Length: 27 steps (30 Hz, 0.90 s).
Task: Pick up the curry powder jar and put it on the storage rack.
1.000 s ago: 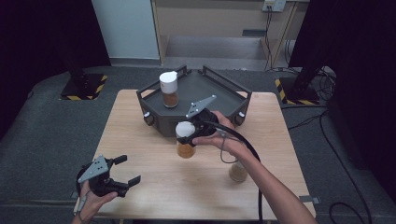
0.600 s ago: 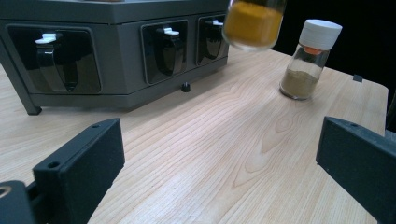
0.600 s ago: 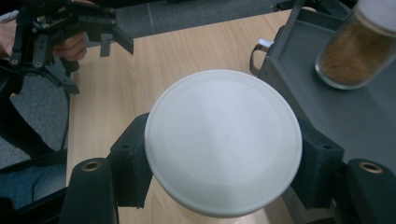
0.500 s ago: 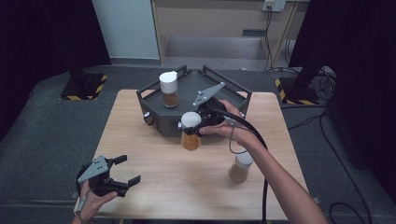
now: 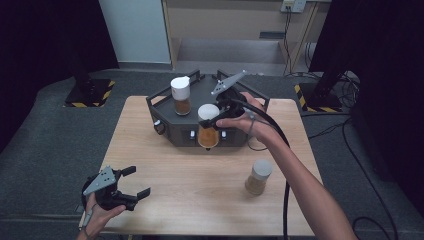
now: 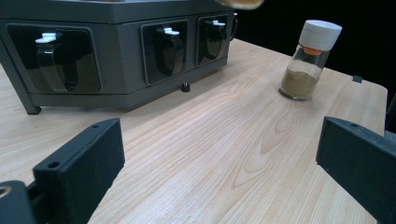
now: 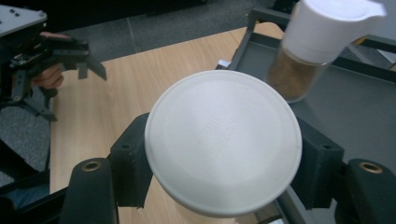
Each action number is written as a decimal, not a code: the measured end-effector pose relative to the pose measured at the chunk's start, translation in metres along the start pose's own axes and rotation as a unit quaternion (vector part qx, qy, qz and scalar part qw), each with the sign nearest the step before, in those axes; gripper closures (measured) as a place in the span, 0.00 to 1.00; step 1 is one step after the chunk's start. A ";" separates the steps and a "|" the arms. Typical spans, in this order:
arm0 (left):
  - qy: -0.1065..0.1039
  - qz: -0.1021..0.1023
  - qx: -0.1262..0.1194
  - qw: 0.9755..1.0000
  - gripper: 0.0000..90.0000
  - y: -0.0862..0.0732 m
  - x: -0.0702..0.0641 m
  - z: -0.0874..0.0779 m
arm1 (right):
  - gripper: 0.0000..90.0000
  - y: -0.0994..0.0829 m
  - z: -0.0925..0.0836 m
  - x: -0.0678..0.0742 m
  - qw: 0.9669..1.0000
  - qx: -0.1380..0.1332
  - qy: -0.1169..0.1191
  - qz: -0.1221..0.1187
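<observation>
A: What is the right gripper [image 5: 216,119] doing at the centre of the high view?

B: Its jaws pinch a glass spice jar with a wide white lid and orange-brown powder [image 5: 208,126], held at the front edge of the dark grey angular rack with black switches on its faces [image 5: 165,102]. In the right gripper view that lid [image 7: 223,141] sits in the middle of the frame with a black jaw pressed on each side.

A: And on the rack itself?

B: A second glass jar with a white flip-top cap and brown powder [image 5: 181,95] stands upright on its top, left of the held one and apart from it.

A: The left gripper [image 5: 128,183]?

B: Lower left of the high view, held in a hand [image 5: 98,217] at the near edge of the pale wooden table [image 5: 165,165], jaws spread wide with nothing between them.

A: Anything else on the table?

B: A third glass jar with a white cap and tan powder [image 5: 258,177] stands alone at lower right of the high view, well apart from the rack; the left gripper view shows it at upper right [image 6: 310,59].
</observation>
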<state>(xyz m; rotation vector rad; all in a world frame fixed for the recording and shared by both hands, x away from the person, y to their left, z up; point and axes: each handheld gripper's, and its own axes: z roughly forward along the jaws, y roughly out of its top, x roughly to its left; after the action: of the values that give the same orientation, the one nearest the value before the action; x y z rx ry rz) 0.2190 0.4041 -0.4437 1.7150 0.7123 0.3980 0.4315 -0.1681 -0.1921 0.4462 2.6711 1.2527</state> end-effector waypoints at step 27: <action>0.002 -0.001 0.002 1.000 0.00 0.000 0.001 0.000 | 0.38 0.037 0.001 -0.029 0.995 -0.013 -0.079 0.056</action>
<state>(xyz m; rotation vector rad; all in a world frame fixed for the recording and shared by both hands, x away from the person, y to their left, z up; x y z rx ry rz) 0.2192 0.4046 -0.4438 1.7176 0.7167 0.3990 0.4665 -0.1550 -0.1642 0.6688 2.5268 1.2243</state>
